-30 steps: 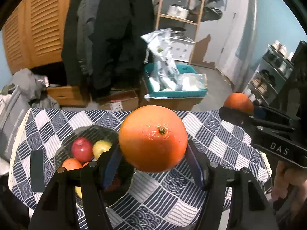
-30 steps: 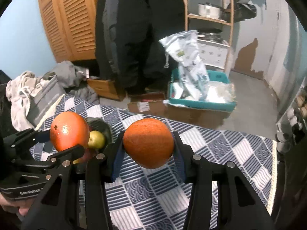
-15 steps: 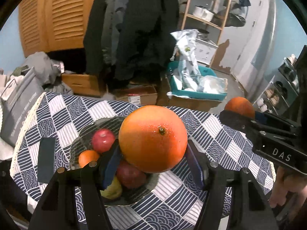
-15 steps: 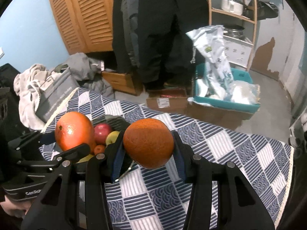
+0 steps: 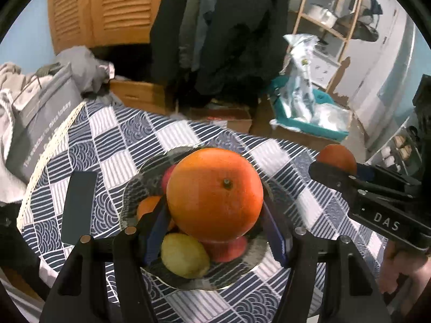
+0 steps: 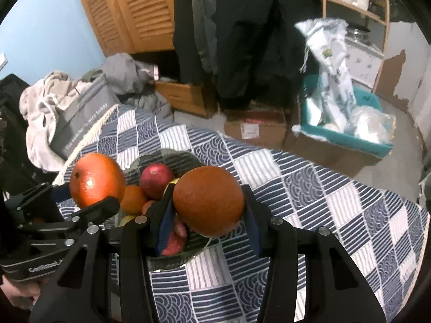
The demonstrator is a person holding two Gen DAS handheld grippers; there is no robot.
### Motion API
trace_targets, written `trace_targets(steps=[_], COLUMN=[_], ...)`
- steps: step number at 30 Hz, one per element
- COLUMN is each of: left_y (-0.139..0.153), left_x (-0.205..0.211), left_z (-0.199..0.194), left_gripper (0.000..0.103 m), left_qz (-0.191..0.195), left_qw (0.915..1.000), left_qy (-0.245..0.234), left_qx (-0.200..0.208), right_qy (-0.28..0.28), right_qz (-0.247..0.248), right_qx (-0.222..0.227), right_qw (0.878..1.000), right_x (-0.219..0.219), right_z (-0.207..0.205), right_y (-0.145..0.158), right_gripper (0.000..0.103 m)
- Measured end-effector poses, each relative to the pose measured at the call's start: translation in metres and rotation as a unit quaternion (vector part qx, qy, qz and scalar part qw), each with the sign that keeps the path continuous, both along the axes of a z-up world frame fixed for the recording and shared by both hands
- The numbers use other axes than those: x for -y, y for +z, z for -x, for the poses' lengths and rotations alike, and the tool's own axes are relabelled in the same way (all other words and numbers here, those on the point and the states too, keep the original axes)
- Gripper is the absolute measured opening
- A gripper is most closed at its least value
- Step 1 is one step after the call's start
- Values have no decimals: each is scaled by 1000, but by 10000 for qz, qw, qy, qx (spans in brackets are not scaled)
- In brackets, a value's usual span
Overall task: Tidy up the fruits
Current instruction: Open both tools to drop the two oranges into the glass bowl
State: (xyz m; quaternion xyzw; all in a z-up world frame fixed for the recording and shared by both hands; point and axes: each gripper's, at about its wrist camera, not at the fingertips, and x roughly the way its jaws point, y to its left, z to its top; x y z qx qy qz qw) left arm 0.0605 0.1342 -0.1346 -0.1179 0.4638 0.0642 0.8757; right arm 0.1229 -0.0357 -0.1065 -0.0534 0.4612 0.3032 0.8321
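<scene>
My left gripper [image 5: 215,215] is shut on a large orange [image 5: 214,194] and holds it above the dark glass bowl [image 5: 134,188]. The bowl holds a yellow lemon [image 5: 184,255], red apples [image 6: 156,176] and a small orange [image 5: 148,207]. My right gripper [image 6: 208,212] is shut on a darker orange [image 6: 208,200] and hovers over the bowl's right rim [image 6: 199,250]. The left gripper with its orange [image 6: 95,179] shows at the left in the right wrist view. The right gripper's orange [image 5: 336,158] shows at the right in the left wrist view.
The bowl stands on a round table with a blue-and-white patterned cloth [image 5: 113,140]. A dark flat phone-like object [image 5: 79,207] lies left of the bowl. A grey bag [image 5: 40,123], cardboard boxes [image 6: 254,127] and a teal bin [image 6: 347,132] sit beyond the table.
Both grippers have moved left and forward with their oranges. The bowl has come under the left gripper's orange and beneath the right gripper.
</scene>
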Motion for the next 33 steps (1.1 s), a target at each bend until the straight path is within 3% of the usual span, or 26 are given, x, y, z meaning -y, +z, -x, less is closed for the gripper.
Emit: trace_targets(steps=[16,30,33], left_y=[-56,-75,-72], left_x=[-22,-20,-18], left_z=[-7,-9,-9], left_gripper=[67,68,68], left_qz=[281,245,119], left_qw=[9974,9942,9957], left_qy=[258,262,226], left_qx=[-607,-1012,-892], right_qy=[230,260,255], right_qz=[217,1,-100], right_qx=[-796,-1168,-1169], right_qw=[9963,9928,9928], right_x=[-35,-37,-35], right_z=[-9,-10,-11], right_y=[-76,-89,-86], right_gripper=[46,50,54])
